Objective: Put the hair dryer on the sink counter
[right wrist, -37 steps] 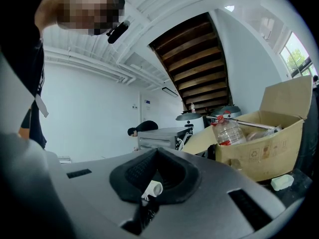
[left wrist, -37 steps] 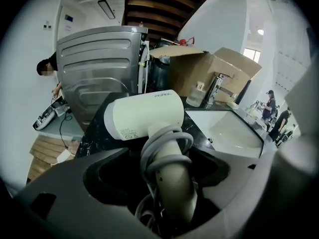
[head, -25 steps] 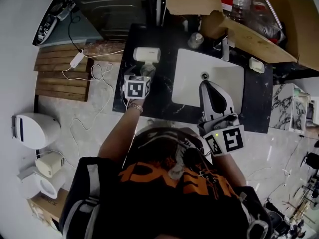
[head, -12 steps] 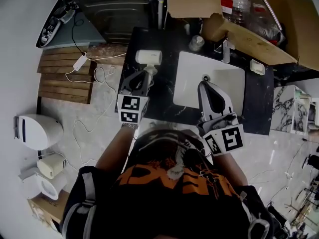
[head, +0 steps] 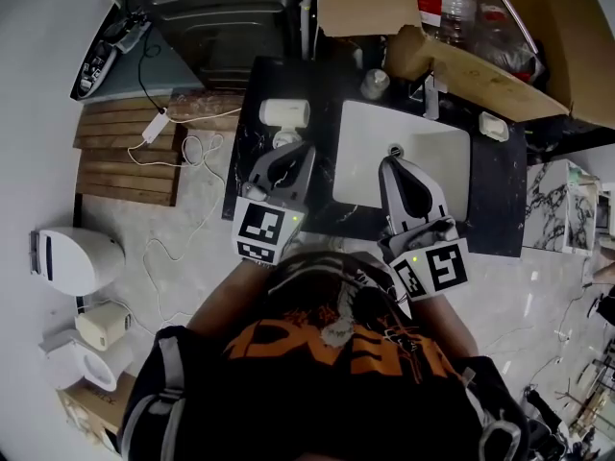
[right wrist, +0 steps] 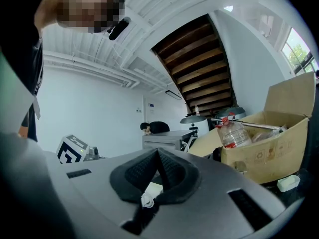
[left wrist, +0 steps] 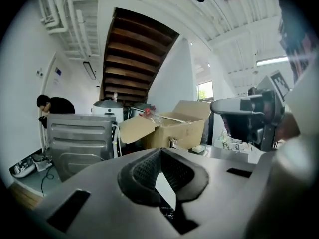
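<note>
Left gripper [head: 291,155] is held out ahead of the chest, its marker cube nearest the body and its nose pointing between 12 and 1 o'clock. Its jaws are pressed together with nothing between them. Right gripper [head: 395,164] sits at its 3 o'clock, nose toward 11 o'clock, jaws likewise together and empty. The bare left forearm [head: 219,298] reaches the cube from 7 o'clock.
</note>
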A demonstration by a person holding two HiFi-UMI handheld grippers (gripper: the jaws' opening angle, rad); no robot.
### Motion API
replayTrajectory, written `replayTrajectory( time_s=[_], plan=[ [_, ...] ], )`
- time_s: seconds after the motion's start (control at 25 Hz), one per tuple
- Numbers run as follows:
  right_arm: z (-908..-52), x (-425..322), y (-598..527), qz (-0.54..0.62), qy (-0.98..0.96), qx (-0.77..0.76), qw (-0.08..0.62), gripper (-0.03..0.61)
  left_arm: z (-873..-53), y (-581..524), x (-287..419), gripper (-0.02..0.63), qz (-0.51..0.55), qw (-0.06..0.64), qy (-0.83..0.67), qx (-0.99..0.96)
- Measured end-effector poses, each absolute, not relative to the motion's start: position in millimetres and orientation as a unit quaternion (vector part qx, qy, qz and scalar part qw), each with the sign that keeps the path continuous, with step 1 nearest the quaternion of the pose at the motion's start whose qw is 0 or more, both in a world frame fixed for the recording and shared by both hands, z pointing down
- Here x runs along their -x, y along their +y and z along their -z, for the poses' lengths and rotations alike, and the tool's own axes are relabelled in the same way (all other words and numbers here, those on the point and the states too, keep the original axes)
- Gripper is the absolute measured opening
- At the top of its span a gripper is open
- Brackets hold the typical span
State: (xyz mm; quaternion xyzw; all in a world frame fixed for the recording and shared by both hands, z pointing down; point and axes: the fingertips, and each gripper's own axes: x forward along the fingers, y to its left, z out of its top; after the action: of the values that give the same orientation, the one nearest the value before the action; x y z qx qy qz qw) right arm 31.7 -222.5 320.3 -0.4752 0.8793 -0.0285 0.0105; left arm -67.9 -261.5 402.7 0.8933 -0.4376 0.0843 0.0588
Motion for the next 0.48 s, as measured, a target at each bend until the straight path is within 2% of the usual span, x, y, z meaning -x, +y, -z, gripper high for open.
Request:
replayTrajectory(
  time_s=[0.48],
  plan=[
    [-317, -35, -215, 0.026, 0.88, 0.474, 0.018, 0.013, -358, -244, 48, 0.023, -0.073, 0.005, -0.431, -0.899]
  ],
)
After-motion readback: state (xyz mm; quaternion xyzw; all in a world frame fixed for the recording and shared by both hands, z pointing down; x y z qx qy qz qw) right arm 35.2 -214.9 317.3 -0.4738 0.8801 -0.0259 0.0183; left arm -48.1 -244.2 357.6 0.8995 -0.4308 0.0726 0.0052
